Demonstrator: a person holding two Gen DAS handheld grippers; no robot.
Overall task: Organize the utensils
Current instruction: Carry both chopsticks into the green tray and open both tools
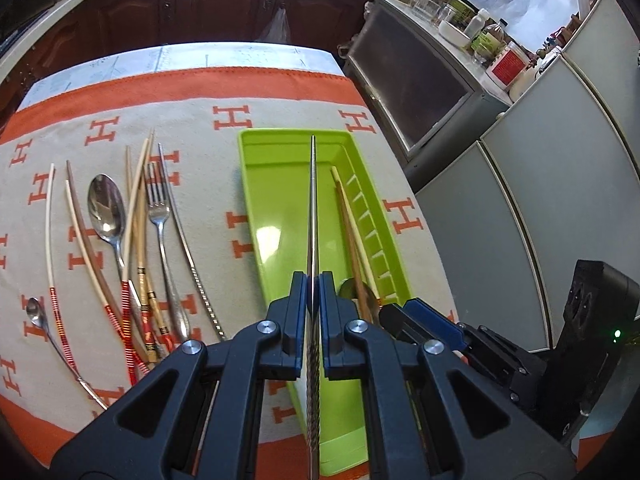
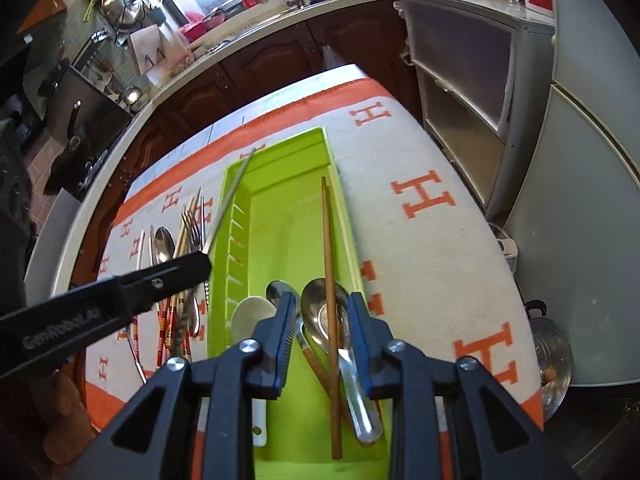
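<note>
The left hand-held gripper [image 1: 314, 312] pinches a metal chopstick [image 1: 313, 208], holding it lengthwise over the green tray [image 1: 276, 184], which lies on the cloth-covered worktop [image 1: 192, 120]. It has not yet been laid down. Already in the tray are a brown chopstick [image 2: 329, 264], a pale chopstick [image 1: 352, 216] beside it along the tray's right wall, and several spoons [image 2: 320, 308] at the near end.

The right hand-held gripper [image 2: 323, 332] hovers over those spoons with its fingers spread and nothing between them.

Left of the tray, still to be sorted, lie a large spoon [image 1: 106, 208], a fork [image 1: 158, 204], a small spoon [image 1: 36, 312], another metal chopstick [image 1: 188, 256] and several wooden and red-banded chopsticks [image 1: 134, 216]. By this count the job looks roughly half done.
</note>
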